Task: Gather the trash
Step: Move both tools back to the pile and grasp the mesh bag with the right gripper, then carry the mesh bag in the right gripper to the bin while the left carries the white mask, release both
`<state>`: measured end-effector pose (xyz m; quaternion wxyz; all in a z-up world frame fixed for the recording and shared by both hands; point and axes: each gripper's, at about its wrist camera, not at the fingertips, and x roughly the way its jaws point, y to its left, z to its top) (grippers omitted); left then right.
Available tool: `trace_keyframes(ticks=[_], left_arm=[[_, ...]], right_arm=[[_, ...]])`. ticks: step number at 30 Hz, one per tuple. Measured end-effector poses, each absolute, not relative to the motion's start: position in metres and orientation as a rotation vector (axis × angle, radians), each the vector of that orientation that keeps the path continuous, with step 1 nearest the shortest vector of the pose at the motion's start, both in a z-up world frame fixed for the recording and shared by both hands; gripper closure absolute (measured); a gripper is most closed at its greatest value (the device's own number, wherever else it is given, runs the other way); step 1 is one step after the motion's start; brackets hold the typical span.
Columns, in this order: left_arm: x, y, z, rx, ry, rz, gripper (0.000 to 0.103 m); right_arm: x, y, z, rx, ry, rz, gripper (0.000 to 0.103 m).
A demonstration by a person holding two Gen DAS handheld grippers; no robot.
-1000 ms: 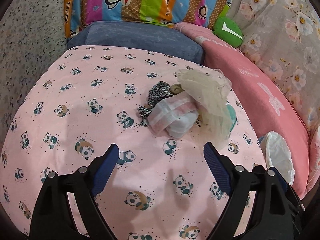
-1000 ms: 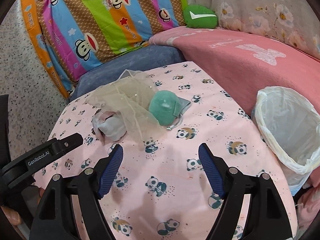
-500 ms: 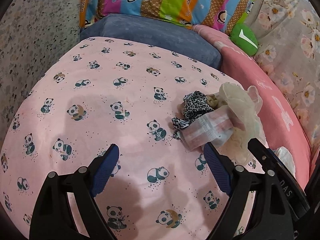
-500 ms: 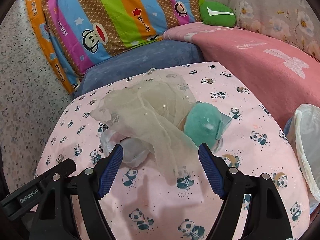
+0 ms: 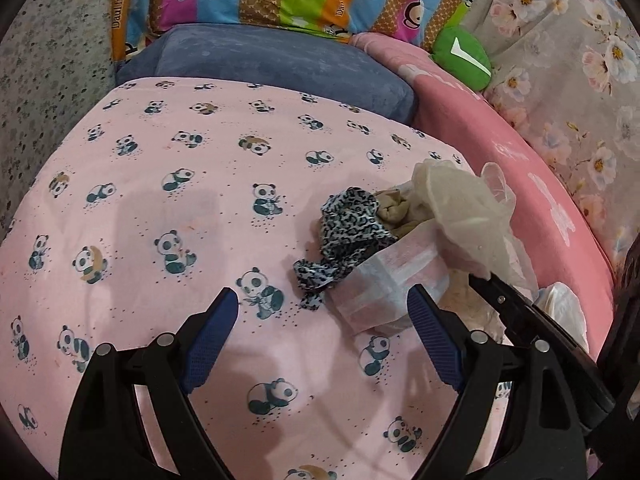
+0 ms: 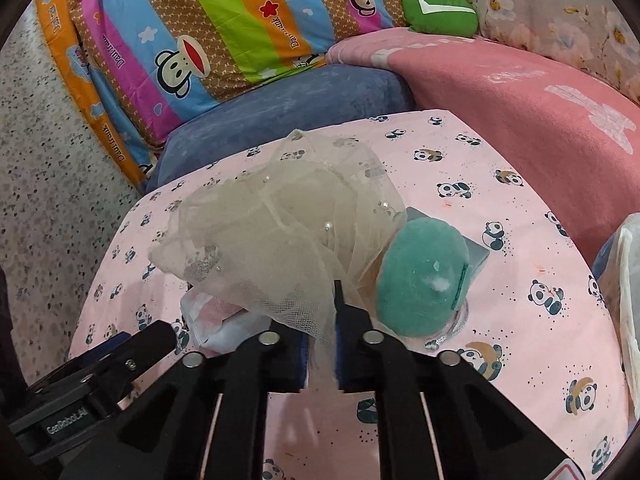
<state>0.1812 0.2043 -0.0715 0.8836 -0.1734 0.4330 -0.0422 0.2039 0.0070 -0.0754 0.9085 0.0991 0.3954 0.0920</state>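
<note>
Pink panda-print sheet [image 5: 168, 216] covers the bed on which a small heap of trash lies, with a speckled floor [image 5: 48, 80] showing at far left beyond its edge. The left gripper [image 5: 322, 316] hovers low over the sheet, its blue-padded jaws spread wide and holding nothing, the right-hand pad just beside a white and pink wrapper [image 5: 384, 284]. Left of that wrapper lies a crumpled leopard-print scrap [image 5: 348, 228], touching a tan wad [image 5: 394, 210] at the middle of the heap. Draped over the heap's right side is a sheer cream mesh [image 6: 280, 240] dotted with small pearls; the right gripper [image 6: 322, 356] has its jaws pressed nearly together, pinching the lower hem of this mesh between the blue pads. Just right of the mesh, and touching it, sits a round teal fuzzy pad [image 6: 420, 276] on a pale blue piece. Behind the bed stand a blue cushion [image 5: 280, 64] and a striped monkey-print pillow [image 6: 224, 28], with a green plush [image 6: 440, 10] above a pink blanket [image 6: 520, 120]. At far right, the white liner of a trash bag [image 6: 628, 280] shows at the frame's edge, beside the bed.
</note>
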Motion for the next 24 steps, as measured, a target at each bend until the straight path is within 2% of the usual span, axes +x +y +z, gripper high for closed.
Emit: trace_keyframes(ticks=[5, 7, 10, 12, 13, 14, 15, 17, 24], left_arm=[[0.201, 0.187, -0.073, -0.398, 0.913, -0.173, 0.022], [0.208, 0.18, -0.076, -0.401, 0.929, -0.189, 0.03], [0.21, 0.173, -0.078, -0.401, 0.933, -0.214, 0.047], [0.208, 0.167, -0.075, -0.385, 0.927, -0.23, 0.066], [0.207, 0.165, -0.074, -0.375, 0.925, -0.238, 0.07], [0.205, 0.162, -0.071, -0.364, 0.922, -0.239, 0.081], [0.203, 0.16, -0.069, -0.354, 0.919, -0.241, 0.088], [0.197, 0.156, -0.062, -0.342, 0.907, -0.244, 0.092], [0.174, 0.144, -0.024, -0.329, 0.841, -0.285, 0.093]], right_arm=[[0.194, -0.005, -0.055, 0.234, 0.762, 0.201, 0.1], [0.191, -0.009, -0.047, 0.242, 0.741, 0.202, 0.1], [0.186, -0.017, -0.034, 0.258, 0.712, 0.205, 0.1], [0.183, -0.021, -0.026, 0.268, 0.691, 0.207, 0.1], [0.181, -0.023, -0.021, 0.272, 0.68, 0.206, 0.1], [0.178, -0.026, -0.016, 0.279, 0.669, 0.206, 0.1], [0.177, -0.027, -0.012, 0.286, 0.66, 0.208, 0.1], [0.171, -0.031, -0.003, 0.298, 0.637, 0.212, 0.1], [0.146, -0.045, 0.033, 0.314, 0.548, 0.222, 0.1]])
